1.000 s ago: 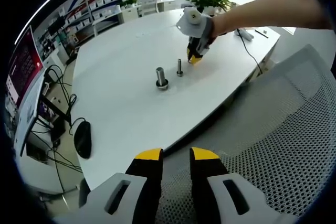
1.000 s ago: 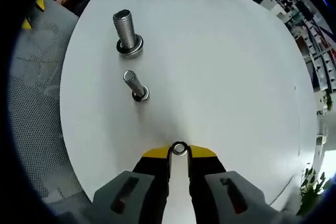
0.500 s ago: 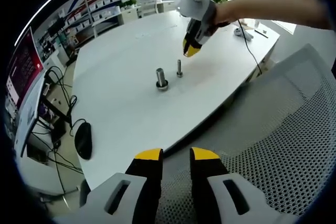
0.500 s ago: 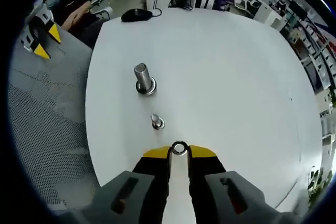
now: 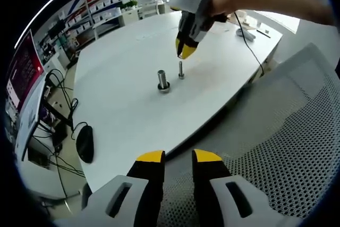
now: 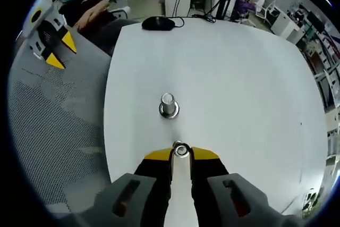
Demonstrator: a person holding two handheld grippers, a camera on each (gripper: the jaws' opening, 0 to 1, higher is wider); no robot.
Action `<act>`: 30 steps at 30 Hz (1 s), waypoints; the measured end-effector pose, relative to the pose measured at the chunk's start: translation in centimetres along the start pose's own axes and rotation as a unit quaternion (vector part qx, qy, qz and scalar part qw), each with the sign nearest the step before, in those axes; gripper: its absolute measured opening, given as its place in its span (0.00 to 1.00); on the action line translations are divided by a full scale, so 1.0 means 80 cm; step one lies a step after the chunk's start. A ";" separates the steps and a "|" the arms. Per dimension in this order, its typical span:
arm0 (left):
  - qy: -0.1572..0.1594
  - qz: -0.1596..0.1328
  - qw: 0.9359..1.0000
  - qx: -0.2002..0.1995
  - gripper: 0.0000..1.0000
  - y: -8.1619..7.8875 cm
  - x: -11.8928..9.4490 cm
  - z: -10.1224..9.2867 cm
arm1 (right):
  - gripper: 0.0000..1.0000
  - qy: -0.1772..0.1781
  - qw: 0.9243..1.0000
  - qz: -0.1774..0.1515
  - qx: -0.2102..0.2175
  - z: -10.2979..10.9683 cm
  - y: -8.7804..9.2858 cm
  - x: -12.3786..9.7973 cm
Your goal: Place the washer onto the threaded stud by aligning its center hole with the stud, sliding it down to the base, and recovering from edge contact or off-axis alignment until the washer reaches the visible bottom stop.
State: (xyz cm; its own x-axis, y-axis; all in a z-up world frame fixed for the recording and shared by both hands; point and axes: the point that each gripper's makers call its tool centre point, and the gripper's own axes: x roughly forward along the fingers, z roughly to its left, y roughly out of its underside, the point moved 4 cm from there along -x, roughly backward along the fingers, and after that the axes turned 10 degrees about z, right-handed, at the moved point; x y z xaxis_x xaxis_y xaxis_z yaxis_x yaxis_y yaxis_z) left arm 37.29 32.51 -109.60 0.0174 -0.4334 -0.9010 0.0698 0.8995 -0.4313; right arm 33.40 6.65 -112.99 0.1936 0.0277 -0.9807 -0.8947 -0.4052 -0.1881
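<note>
My right gripper [image 6: 181, 154] is shut on a small metal washer [image 6: 181, 150], pinched flat between its yellow tips. In the left gripper view that right gripper [image 5: 183, 52] hangs tip-down just above the thin threaded stud [image 5: 181, 69] on the white table [image 5: 122, 104]. Left of the stud stands a thicker bolt [image 5: 163, 80] with a washer at its base; the same bolt [image 6: 168, 106] sits just beyond the held washer. The thin stud is mostly hidden under the washer in the right gripper view. My left gripper [image 5: 179, 158] is open over the chair, holding nothing.
A black mouse [image 5: 84, 141] lies near the table's edge, with cables beside it. A grey mesh chair [image 5: 297, 147] stands against the table. A cable [image 5: 251, 46] trails across the far end. Desks and shelves fill the room behind.
My right gripper has lifted off the table with the washer and moved left, over the thin stud. The left gripper has stayed still.
</note>
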 end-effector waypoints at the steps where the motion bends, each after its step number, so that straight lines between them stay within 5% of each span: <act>1: 0.000 0.000 1.000 0.000 0.18 0.000 0.000 0.000 | 0.14 0.000 1.000 0.001 -0.001 -0.001 0.000 0.002; 30: -0.002 0.003 1.000 -0.005 0.19 0.000 -0.001 -0.001 | 0.14 -0.024 0.998 0.062 -0.018 0.002 0.007 0.068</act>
State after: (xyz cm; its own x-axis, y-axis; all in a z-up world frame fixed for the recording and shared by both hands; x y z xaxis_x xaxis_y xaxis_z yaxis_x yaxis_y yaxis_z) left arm 37.18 32.53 -109.50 0.0211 -0.4282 -0.9034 0.0605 0.9025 -0.4263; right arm 33.91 6.73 -118.43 0.0618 0.0185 -0.9979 -0.8954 -0.4406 -0.0636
